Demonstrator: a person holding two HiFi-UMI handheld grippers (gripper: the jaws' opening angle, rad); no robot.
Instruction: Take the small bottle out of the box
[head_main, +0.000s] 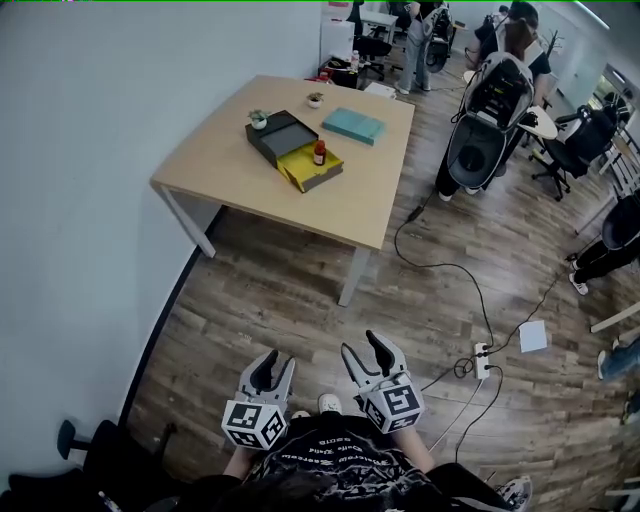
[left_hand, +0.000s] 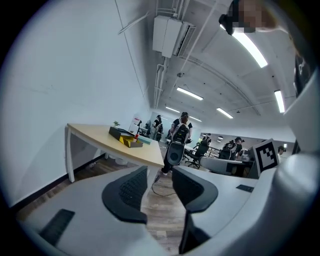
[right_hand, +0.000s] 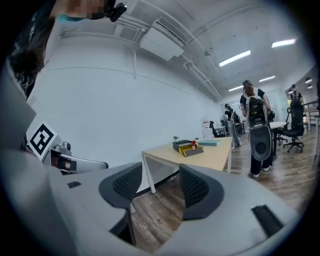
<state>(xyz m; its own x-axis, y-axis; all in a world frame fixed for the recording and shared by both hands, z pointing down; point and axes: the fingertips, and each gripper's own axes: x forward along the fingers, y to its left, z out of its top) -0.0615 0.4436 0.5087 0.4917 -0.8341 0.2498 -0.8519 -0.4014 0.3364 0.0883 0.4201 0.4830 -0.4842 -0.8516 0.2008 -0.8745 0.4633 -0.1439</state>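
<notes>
The small red bottle (head_main: 319, 152) stands upright in the yellow tray of an open dark grey box (head_main: 293, 150) on a light wooden table (head_main: 360, 195) far ahead of me. Both grippers hang low by my body, well short of the table. My left gripper (head_main: 275, 368) is open with only floor showing between its jaws. My right gripper (head_main: 364, 348) is open wider and holds nothing. The left gripper view has the box (left_hand: 127, 137) small beyond the gripper (left_hand: 160, 175). In the right gripper view the bottle (right_hand: 194, 145) shows above the gripper (right_hand: 160, 181).
A teal book (head_main: 353, 125) and two small potted plants (head_main: 259, 118) share the table. A white wall runs along the left. On the wooden floor lie a black cable with a power strip (head_main: 481, 360) and a paper sheet (head_main: 533, 336). A person with a backpack rig (head_main: 492, 110) stands right of the table.
</notes>
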